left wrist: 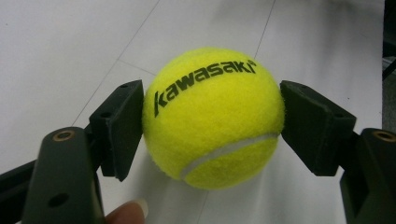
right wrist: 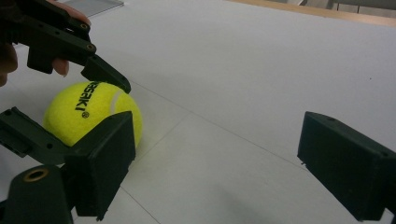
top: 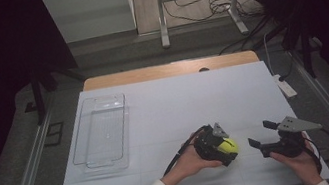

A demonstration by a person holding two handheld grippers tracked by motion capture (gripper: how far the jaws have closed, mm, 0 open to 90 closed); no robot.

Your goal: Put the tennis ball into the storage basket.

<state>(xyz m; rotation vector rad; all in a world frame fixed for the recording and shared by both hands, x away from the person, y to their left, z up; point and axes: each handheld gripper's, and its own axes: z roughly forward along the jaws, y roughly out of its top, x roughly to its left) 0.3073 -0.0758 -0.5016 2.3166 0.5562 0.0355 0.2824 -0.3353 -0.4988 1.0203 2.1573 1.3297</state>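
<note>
A yellow tennis ball (top: 229,146) printed "kawasaki" rests on the white table sheet (top: 180,110), front and centre. My left gripper (top: 224,150) is shut on it. In the left gripper view both black pads press the ball (left wrist: 212,116) from either side, with a fingertip of the person's hand at the bottom edge. My right gripper (top: 261,133) stands open just right of the ball, apart from it, held low over the sheet. The right gripper view has the ball (right wrist: 79,114) beyond its own left jaw, with one of the left gripper's fingers (right wrist: 100,72) on top of the ball.
A clear plastic tray (top: 83,163) stands on the left part of the sheet with nothing in it. A small white object (top: 286,87) lies at the table's right edge. The wooden table edge (top: 169,70) runs along the back.
</note>
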